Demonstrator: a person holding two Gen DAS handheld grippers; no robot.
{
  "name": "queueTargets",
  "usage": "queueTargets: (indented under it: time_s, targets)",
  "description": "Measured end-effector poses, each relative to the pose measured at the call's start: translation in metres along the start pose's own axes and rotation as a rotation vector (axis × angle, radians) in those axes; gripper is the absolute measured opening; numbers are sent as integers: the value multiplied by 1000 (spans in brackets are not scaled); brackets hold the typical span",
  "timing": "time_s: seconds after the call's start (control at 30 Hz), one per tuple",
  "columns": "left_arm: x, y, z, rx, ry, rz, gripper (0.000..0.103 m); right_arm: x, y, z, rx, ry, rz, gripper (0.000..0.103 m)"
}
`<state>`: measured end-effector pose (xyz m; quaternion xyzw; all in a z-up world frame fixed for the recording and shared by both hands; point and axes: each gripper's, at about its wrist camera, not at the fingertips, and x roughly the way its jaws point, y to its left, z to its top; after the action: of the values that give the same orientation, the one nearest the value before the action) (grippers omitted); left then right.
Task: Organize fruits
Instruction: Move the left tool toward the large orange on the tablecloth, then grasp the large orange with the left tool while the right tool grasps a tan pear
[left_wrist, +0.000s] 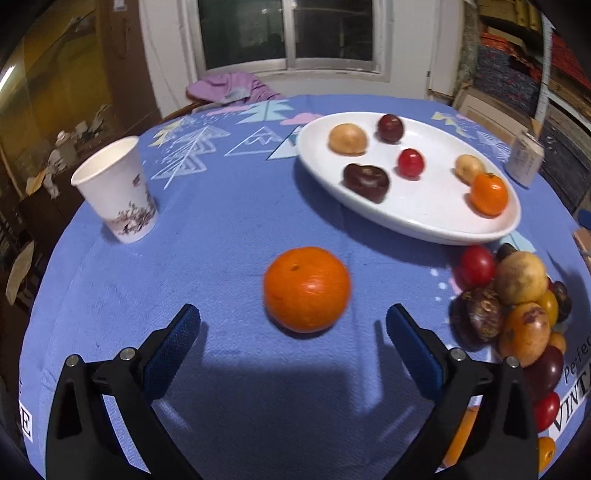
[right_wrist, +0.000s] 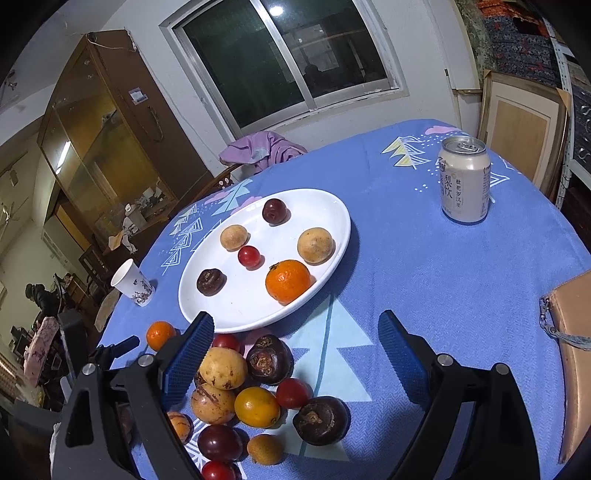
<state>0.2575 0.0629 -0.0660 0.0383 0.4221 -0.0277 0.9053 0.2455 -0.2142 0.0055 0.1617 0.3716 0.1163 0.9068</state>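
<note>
From the left wrist view, a paper cup (left_wrist: 117, 192) stands far ahead and to the left of the left gripper (left_wrist: 293, 323), whose 2 blue-padded fingers are spread wide with nothing between them; straight ahead, just beyond the fingertips and centred on the gap, a loose mandarin (left_wrist: 306, 289) sits on the blue tablecloth (left_wrist: 229, 221), touching neither finger; being round, it offers no long axis to align with, so a plain forward reach looks sufficient; ahead and to the right lies the white plate (left_wrist: 424, 218), already carrying 6 fruits, and hard against the right finger's outer side a heap of unsorted fruit (left_wrist: 517, 302). From the right wrist view, the right gripper (right_wrist: 295, 336) is likewise spread and empty, hovering above that heap (right_wrist: 255, 391), which lies under and beside its left finger; the same mandarin (right_wrist: 160, 335) shows past that finger's outer side, so the left gripper seems the nearer and better aligned; a drink can (right_wrist: 465, 181) stands far ahead to the right.
</note>
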Motion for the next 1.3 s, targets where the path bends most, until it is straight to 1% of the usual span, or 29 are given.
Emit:
queueTargets:
  time_s: [0.03, 0.1, 0.2, 0.23, 0.27, 0.33, 0.4, 0.47, 0.5, 0.57, 0.63, 0.67, 0.77, 0.83, 0.9, 0.93, 1.0, 1.13, 1.2, 1.23, 1.3]
  targets:
    - [2, 3, 1, -16, 8, -4, 99, 0, 0, 0, -1, 1, 0, 91]
    - [2, 6, 3, -39, -7, 1, 99, 0, 1, 0, -4, 1, 0, 91]
    - [0, 3, 8, -37, -37, -18, 99, 1, 2, -1, -12, 7, -2, 91]
    - [1, 2, 9, -33, -37, -25, 96, 2, 3, -2, -14, 9, -4, 91]
    - [2, 0, 9, -28, -32, -36, 83, 2, 3, -2, -16, 11, -4, 91]
    - [6, 0, 10, -36, -17, -61, 66, 3, 4, -2, -20, 17, -3, 91]
    - [10, 5, 10, -69, 0, -87, 66, 4, 6, -3, -25, 29, 5, 91]
    - [11, 10, 10, -100, 0, -112, 62, 6, 8, -4, -35, 43, 20, 91]
    - [11, 11, 10, -104, -2, -110, 61, 7, 10, -5, -43, 48, 24, 91]
    - [11, 9, 10, -101, -9, -106, 54, 8, 16, -8, -68, 55, 25, 91]
    - [11, 7, 12, -93, -17, -102, 51, 10, 21, -11, -90, 65, 28, 91]
    - [12, 6, 13, -90, -18, -103, 48, 11, 24, -13, -101, 71, 30, 91]
    - [14, 6, 16, -92, -20, -102, 48, 17, 35, -21, -127, 98, 45, 91]
    - [14, 5, 16, -88, -19, -98, 48, 23, 44, -26, -135, 130, 66, 89]
    - [13, 4, 16, -84, -20, -94, 48, 29, 52, -29, -139, 153, 73, 83]
    - [13, 5, 16, -84, -19, -94, 48, 32, 56, -30, -146, 160, 74, 82]
    - [14, 5, 16, -90, -19, -100, 48, 38, 64, -33, -164, 172, 65, 76]
    - [14, 6, 16, -93, -16, -104, 48, 51, 69, -38, -158, 216, 55, 69]
    - [14, 6, 16, -93, -16, -105, 48, 60, 68, -40, -141, 242, 53, 59]
    - [15, 6, 16, -95, -11, -102, 48, 59, 69, -40, -142, 231, 50, 59]
    - [19, 9, 16, -108, 4, -102, 48, 61, 69, -39, -137, 240, 61, 50]
